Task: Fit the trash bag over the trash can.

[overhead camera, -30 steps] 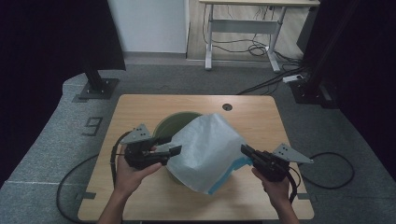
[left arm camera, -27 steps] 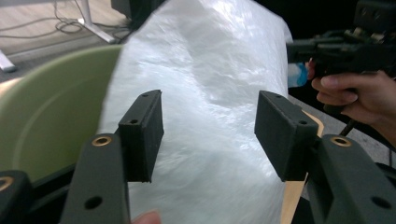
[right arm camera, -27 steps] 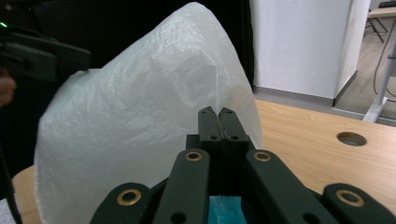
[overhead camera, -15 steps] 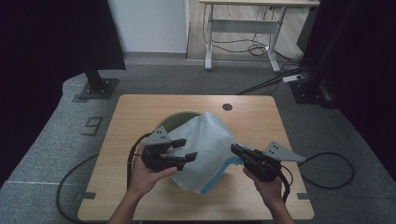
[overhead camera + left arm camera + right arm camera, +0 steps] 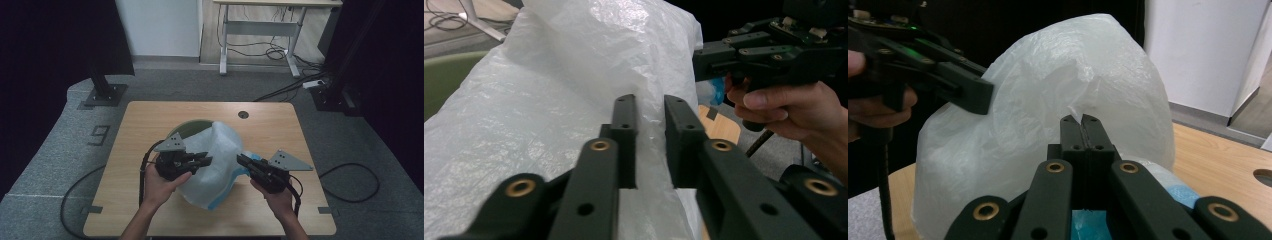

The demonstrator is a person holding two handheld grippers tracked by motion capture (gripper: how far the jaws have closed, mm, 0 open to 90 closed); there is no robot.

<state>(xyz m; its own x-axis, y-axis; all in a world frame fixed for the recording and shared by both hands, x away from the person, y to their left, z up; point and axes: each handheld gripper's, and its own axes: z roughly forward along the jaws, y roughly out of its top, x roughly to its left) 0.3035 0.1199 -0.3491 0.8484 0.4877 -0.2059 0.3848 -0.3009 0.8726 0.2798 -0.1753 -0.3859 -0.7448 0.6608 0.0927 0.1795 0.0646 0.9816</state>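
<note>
Looks like the white plastic bag (image 5: 215,165) is puffed up over the green bin (image 5: 192,127) on the worktop (image 5: 150,120) because the right hand-held gripper (image 5: 243,161) has its edge clamped, while the left hand-held gripper (image 5: 204,160) has just been narrowing on a fold, probably to stretch it open.

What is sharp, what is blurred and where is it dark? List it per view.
High view: table evenly lit, surroundings dark, bag bright and a little soft. Left gripper view: bag crinkles sharp, near jaws blurred, background black around the right gripper. Right gripper view: bag lit against a black backdrop, left gripper dim.
</note>
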